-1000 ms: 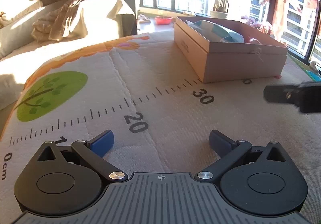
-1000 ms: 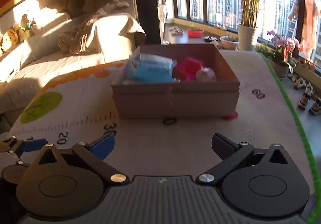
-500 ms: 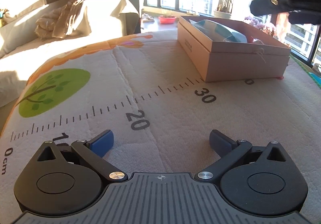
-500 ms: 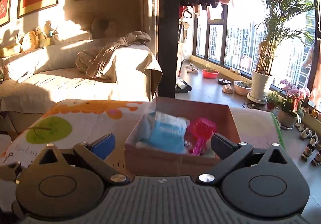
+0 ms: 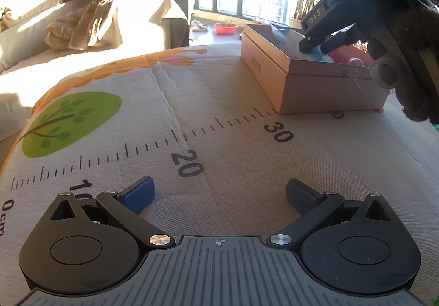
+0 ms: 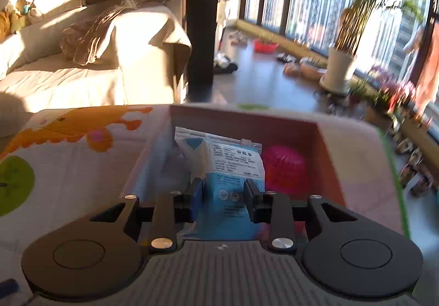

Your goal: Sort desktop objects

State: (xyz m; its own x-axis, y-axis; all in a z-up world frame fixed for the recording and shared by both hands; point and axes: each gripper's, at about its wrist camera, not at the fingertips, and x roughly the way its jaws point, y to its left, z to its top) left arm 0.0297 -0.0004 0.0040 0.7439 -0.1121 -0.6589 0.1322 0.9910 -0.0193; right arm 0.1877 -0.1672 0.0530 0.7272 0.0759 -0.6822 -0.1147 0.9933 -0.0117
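A tan cardboard box [image 5: 315,83] stands on the ruler-printed mat [image 5: 219,141], far right in the left wrist view. In the right wrist view the box [image 6: 329,141] holds a blue and white packet [image 6: 233,160] and a pink spiky ball [image 6: 285,168]. My right gripper [image 6: 222,194] reaches down into the box, its jaws shut on the packet's near end. It also shows in the left wrist view [image 5: 323,44] over the box. My left gripper [image 5: 219,192] is open and empty, low over the mat near the 20 mark.
A sofa [image 6: 82,59] with a crumpled blanket stands behind the mat. A dark pillar [image 6: 200,23], potted plants [image 6: 340,70] and windows lie beyond. The mat's green edge [image 6: 395,174] runs right of the box.
My right gripper has moved forward and down into the box and closed from wide open onto the blue packet. My left gripper has stayed in place, open.
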